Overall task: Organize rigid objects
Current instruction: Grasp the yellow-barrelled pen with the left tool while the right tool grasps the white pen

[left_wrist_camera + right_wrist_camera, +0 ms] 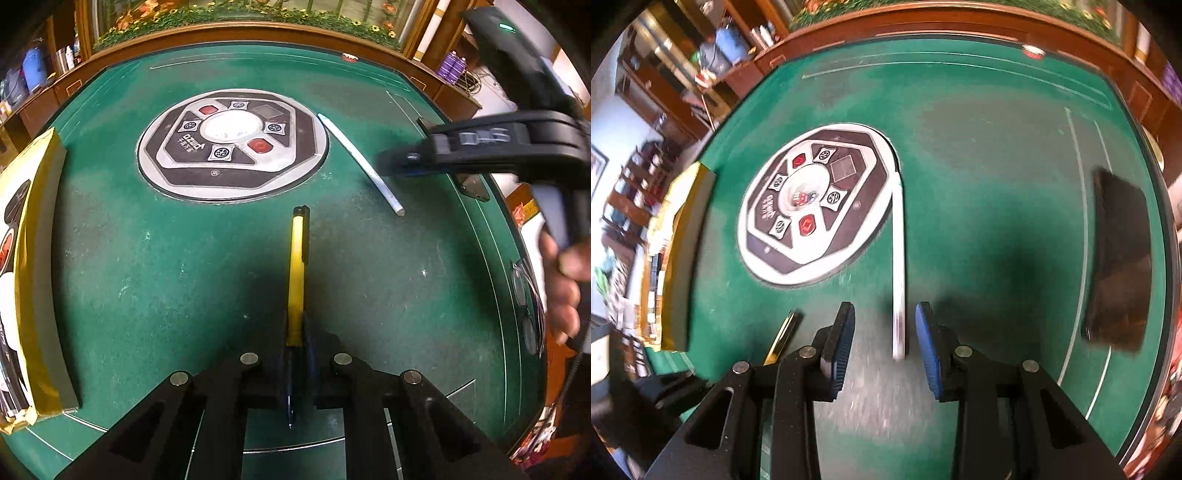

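Observation:
A yellow pen with a black clip (297, 273) lies along the green felt table (166, 280), pointing away from me. My left gripper (297, 350) is shut on its near, dark end. To its right lies a slim white pen (360, 162), slanted. In the right wrist view the white pen (899, 266) runs straight ahead, its near end between the blue pads (927, 332) of my right gripper (885, 332). That gripper is open, with gaps on both sides of the pen. The yellow pen (783, 338) shows at its left.
A round control panel with red buttons (232, 144) sits in the table's middle. A yellow box (33, 258) stands at the left edge. A flat black object (1119, 258) lies at the right. A hand (565, 288) holds the right gripper's handle. A wooden rim (240, 31) borders the table.

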